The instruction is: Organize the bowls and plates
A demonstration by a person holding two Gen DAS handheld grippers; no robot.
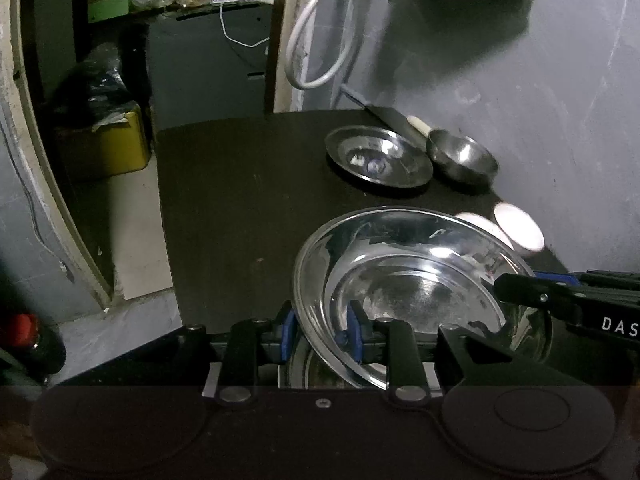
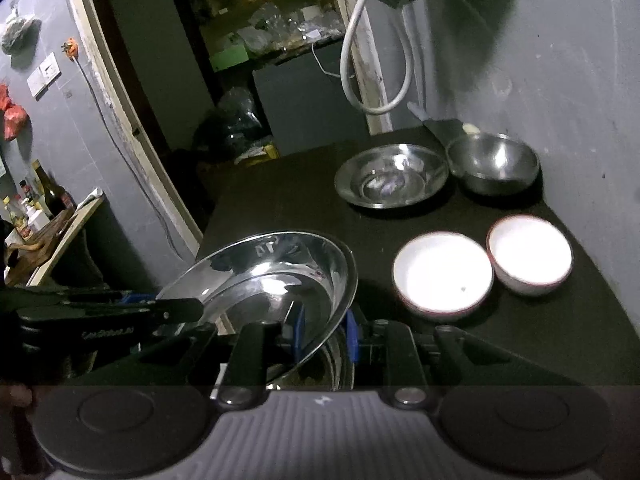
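Observation:
A large steel plate (image 1: 412, 288) (image 2: 272, 280) is held tilted above the dark table, near its front. My left gripper (image 1: 320, 332) is shut on its near-left rim. My right gripper (image 2: 324, 334) is shut on its near-right rim; it enters the left wrist view from the right (image 1: 540, 296). Another steel dish lies under the held plate, mostly hidden. A smaller steel plate (image 1: 378, 158) (image 2: 390, 176) and a steel bowl (image 1: 462, 156) (image 2: 494, 164) sit at the back. Two white bowls (image 2: 442, 274) (image 2: 530, 254) sit side by side at the right.
The dark table (image 1: 240, 200) (image 2: 280, 192) ends at the left over the floor. A grey wall (image 2: 580, 80) runs along the right. A knife (image 1: 394, 118) lies behind the small plate. A white cable (image 1: 316, 40) hangs at the back corner.

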